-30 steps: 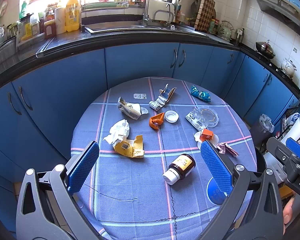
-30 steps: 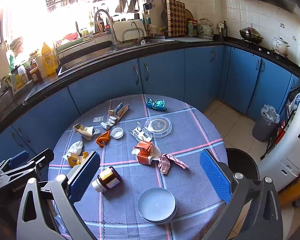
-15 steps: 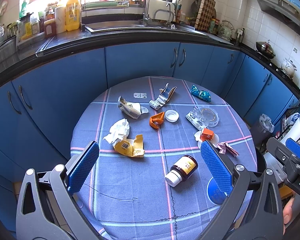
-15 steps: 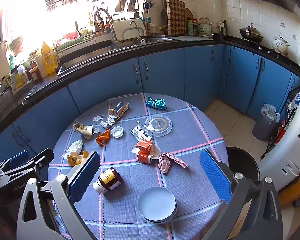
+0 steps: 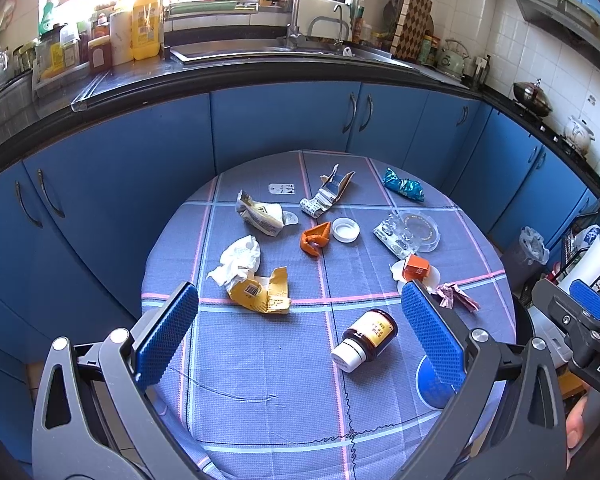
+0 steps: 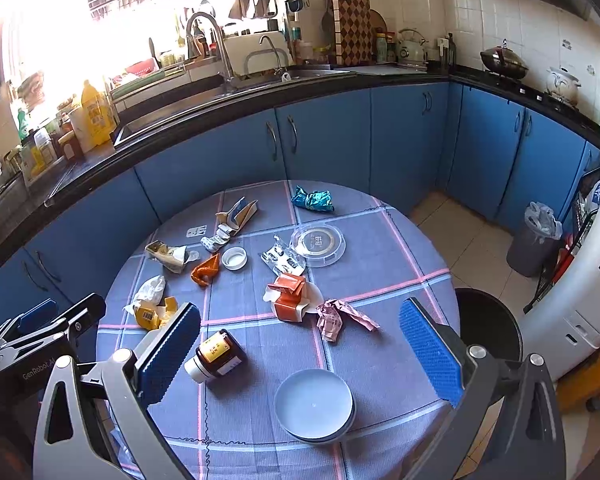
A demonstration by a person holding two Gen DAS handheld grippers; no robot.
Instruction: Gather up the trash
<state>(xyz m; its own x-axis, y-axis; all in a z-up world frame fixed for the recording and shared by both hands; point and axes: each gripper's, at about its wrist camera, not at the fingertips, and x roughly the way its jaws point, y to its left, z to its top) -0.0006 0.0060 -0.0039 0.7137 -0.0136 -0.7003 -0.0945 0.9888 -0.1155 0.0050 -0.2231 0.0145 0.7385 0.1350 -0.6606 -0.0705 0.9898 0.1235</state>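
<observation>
Left gripper point(image 5: 300, 332), right gripper point(image 6: 300, 350) wide open, empty — brown bottle point(image 6: 217, 356) capped, toppled

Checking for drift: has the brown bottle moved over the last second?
Cannot tell. The brown bottle sits slightly lower in frame, but so do the tablecloth stripes: probably camera motion.

"GenRobot" is read in pale letters on the black body of the left gripper point(image 6: 44, 336), seen in the right wrist view. "DAS" is read on the black body of the right gripper point(image 5: 588, 312), cut off by the frame edge in the left wrist view. A barcode is shown on the yellow wrapper point(image 5: 260, 292), but its digits, like the print on the brown bottle point(image 5: 366, 338), are too small to be read.
</observation>
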